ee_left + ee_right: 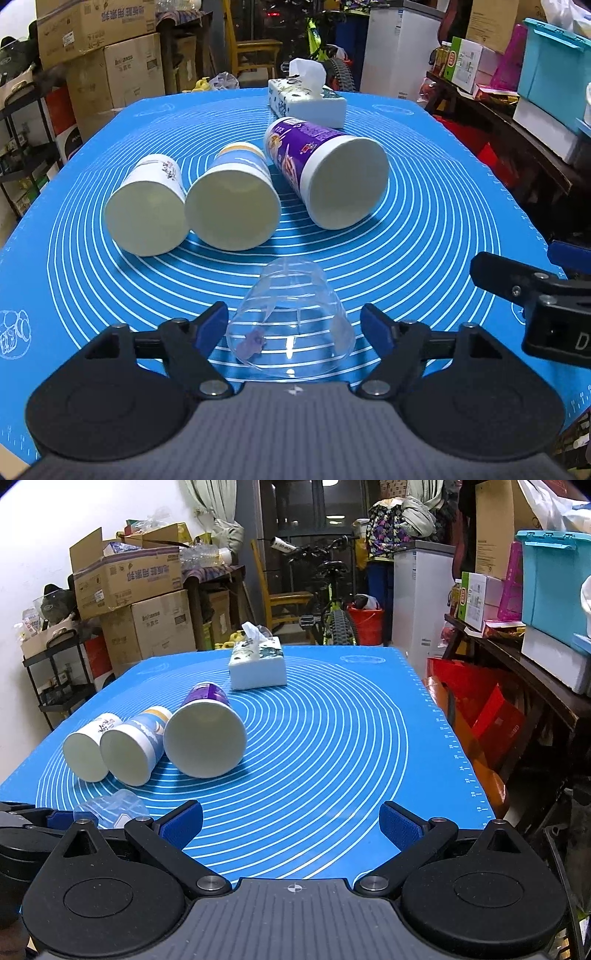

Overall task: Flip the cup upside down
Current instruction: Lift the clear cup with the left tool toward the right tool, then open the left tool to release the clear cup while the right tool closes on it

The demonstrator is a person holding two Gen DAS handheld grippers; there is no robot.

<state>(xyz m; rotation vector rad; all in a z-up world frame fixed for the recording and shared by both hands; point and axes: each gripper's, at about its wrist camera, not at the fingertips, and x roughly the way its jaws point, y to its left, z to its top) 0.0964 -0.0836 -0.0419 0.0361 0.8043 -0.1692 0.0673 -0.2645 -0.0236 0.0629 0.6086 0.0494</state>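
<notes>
My desk [461, 206] is covered by a blue mat [332, 738] printed with white rings, and everything I work with lies on it. At about 12 o'clock from my left gripper, far back, sits the tissue box [306, 101] with a tissue poking up. Nearer, three paper cups lie on their sides with their open mouths turned toward me: the purple cup [325, 170] at roughly 1 o'clock, the blue-and-white cup [234, 195] at 12 o'clock touching the white cup [147, 206] at 11 o'clock. The clear plastic cup [291, 325] lies on its side right in front of me, mouth toward the camera, sitting between my left gripper [295, 328]'s blue pads [212, 325]. That gripper is spread wide, and both pads stand just beside the cup walls; I cannot tell whether either one touches. My right gripper [291, 825] is also spread wide with nothing between its pads, only bare mat; from it the clear cup shows at 9 o'clock, and the other gripper's black frame lies just beyond that.
</notes>
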